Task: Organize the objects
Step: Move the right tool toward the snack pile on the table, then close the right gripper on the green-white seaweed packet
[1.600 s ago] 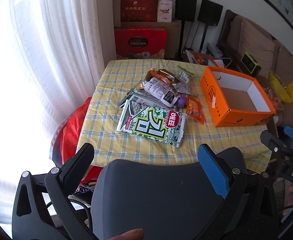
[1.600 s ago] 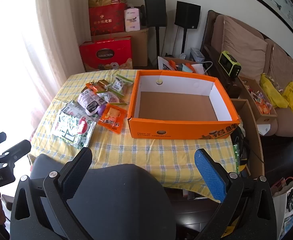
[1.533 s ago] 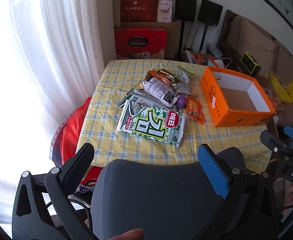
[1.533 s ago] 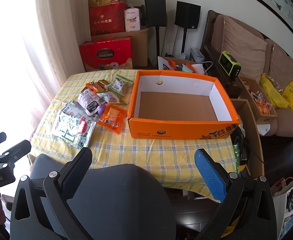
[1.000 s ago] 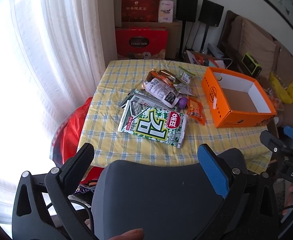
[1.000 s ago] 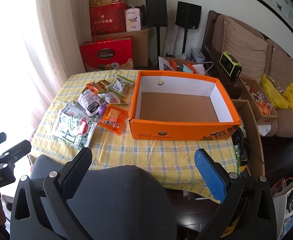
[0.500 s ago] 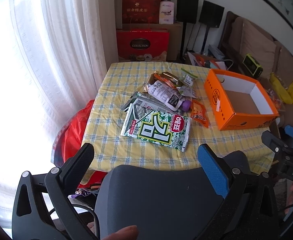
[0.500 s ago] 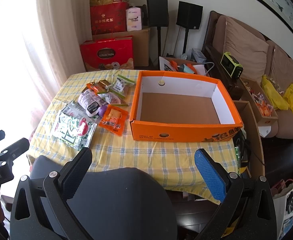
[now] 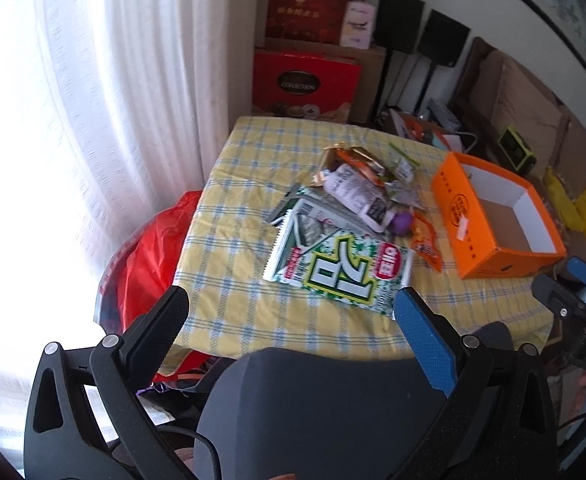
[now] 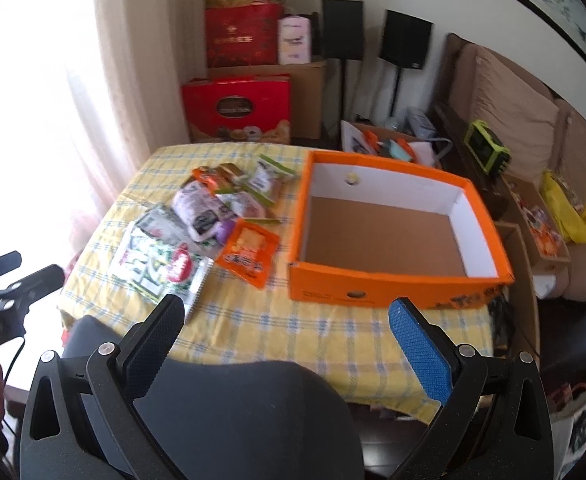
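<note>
A pile of snack packets lies on a yellow checked table (image 9: 229, 300): a big green-and-white seaweed packet (image 9: 339, 270) at the front, a white pouch with a purple cap (image 9: 359, 200) behind it, and an orange sachet (image 9: 425, 246) to the right. An empty orange box (image 10: 397, 236) stands right of the pile; it also shows in the left wrist view (image 9: 497, 220). My left gripper (image 9: 289, 304) is open and empty, above the table's near edge. My right gripper (image 10: 285, 312) is open and empty, in front of the box.
A dark chair back (image 10: 233, 412) sits under both grippers at the table's near edge. A white curtain (image 9: 133, 100) hangs at the left. Red gift boxes (image 10: 237, 108), speakers and a sofa (image 10: 513, 120) stand behind the table. A red bag (image 9: 145, 248) lies at the table's left.
Both grippers have moved forward and a little closer to the table; the packets and the box look larger. Nothing on the table has moved. Both grippers stay open.
</note>
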Demonstrator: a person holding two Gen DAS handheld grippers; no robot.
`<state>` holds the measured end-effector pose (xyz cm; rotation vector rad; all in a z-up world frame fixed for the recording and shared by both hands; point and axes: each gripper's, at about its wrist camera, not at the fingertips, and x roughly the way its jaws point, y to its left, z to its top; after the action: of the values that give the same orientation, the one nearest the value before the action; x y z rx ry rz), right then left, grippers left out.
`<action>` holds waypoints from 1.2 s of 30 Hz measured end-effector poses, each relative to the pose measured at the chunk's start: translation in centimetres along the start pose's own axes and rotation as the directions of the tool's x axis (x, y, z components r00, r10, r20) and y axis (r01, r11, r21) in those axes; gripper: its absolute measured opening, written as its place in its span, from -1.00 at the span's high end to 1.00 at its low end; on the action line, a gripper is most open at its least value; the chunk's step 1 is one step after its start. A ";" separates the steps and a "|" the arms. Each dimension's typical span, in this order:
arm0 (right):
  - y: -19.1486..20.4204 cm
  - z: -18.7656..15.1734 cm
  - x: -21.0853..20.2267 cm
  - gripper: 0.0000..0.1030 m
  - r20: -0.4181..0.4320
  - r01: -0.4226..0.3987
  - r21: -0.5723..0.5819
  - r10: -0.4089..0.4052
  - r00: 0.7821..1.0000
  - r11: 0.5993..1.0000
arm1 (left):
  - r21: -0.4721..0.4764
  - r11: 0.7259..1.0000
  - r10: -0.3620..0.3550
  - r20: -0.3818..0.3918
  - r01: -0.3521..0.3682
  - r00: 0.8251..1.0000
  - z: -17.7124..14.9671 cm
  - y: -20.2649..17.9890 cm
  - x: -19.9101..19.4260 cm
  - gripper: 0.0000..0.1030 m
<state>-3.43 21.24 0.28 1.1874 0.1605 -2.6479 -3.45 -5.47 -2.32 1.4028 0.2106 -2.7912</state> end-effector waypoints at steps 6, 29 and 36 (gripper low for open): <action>2.0 0.9 1.8 -1.00 -0.013 -0.077 -0.050 0.076 0.997 0.996 | -0.047 0.999 0.000 0.005 0.000 1.000 0.4 2.3 1.1 -0.90; 11.8 2.6 12.1 -0.99 -0.167 -0.276 -0.418 0.225 0.960 0.865 | -0.201 0.979 -0.037 -0.062 0.024 0.997 0.7 8.1 5.4 -0.99; 9.8 4.1 12.9 -0.99 -0.162 -0.258 -0.331 0.215 0.963 0.908 | -0.194 0.981 -0.050 -0.094 0.031 0.994 0.9 8.0 6.7 -0.99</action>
<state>-12.16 8.79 -6.70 1.1625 0.4577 -2.2197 -7.61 -13.19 -8.01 1.5055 0.5014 -2.6490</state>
